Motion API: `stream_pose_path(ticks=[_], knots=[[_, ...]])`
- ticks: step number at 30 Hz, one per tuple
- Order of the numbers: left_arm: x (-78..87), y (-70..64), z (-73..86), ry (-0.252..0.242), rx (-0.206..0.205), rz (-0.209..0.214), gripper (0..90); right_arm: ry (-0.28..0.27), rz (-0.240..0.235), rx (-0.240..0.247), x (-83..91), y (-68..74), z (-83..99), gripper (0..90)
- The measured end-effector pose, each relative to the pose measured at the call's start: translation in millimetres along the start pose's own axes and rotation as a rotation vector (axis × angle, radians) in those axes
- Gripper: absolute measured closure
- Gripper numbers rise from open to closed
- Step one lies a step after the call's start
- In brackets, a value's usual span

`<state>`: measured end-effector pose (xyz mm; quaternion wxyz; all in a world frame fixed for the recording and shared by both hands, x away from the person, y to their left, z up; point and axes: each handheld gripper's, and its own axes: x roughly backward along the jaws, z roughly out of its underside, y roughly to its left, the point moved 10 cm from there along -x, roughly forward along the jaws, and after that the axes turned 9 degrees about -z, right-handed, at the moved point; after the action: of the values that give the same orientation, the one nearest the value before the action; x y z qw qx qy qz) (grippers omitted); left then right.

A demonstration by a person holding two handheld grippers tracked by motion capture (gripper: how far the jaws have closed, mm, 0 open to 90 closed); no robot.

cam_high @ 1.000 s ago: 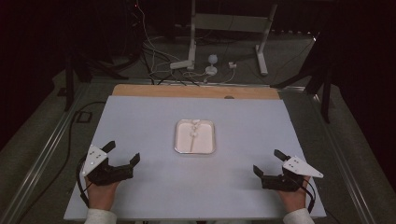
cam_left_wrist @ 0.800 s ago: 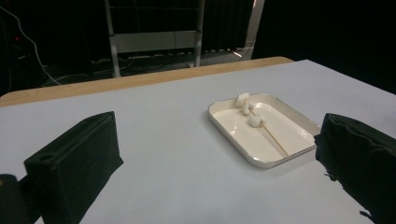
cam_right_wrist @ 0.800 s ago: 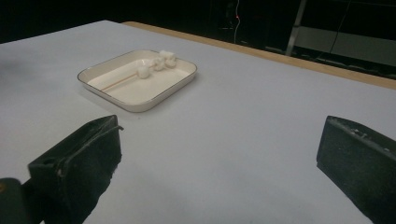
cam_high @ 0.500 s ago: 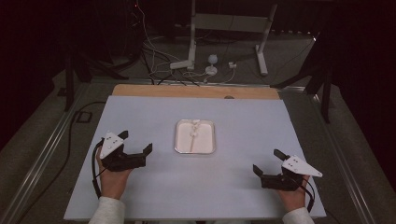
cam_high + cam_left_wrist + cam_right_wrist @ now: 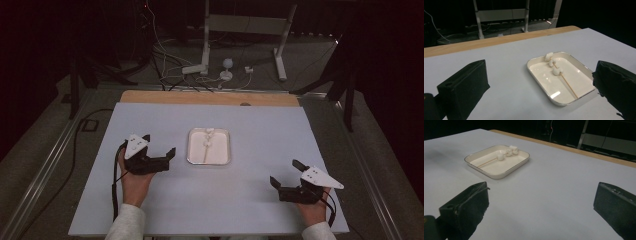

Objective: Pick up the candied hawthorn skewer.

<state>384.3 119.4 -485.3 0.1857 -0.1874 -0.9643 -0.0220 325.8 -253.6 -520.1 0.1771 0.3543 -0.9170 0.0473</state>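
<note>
Up close, the left gripper view resolves 3 marshmallows (image 5: 553, 65) on the skewer (image 5: 567, 85).

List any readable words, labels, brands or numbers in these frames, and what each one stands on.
None can be read. The white tray, the skewer with its white pieces, the left gripper, the right gripper and the table bear no legible text.

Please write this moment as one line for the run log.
left gripper: open, near tray | right gripper: open, apart | skewer: in tray, three white pieces
</note>
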Motion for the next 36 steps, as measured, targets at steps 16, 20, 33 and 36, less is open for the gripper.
stream_pose_path(ticks=[16,20,33,36], knots=[[-33.1,-28.9,2.4,0.02,-0.023,0.028,1.2,0.001,0.0,0.0,0.2,-0.6,0.5,0.0],[-44.8,-38.0,7.1,0.041,-0.034,0.036,1.1,0.002,0.0,0.001,0.2,-0.7,0.7,0.0],[-72.7,-55.6,25.1,0.109,-0.051,0.03,1.2,0.002,0.003,0.002,0.4,-1.0,0.8,0.0],[-79.5,-60.2,28.9,0.131,-0.054,0.031,1.2,0.003,0.002,0.002,0.5,-1.1,0.9,0.0]])
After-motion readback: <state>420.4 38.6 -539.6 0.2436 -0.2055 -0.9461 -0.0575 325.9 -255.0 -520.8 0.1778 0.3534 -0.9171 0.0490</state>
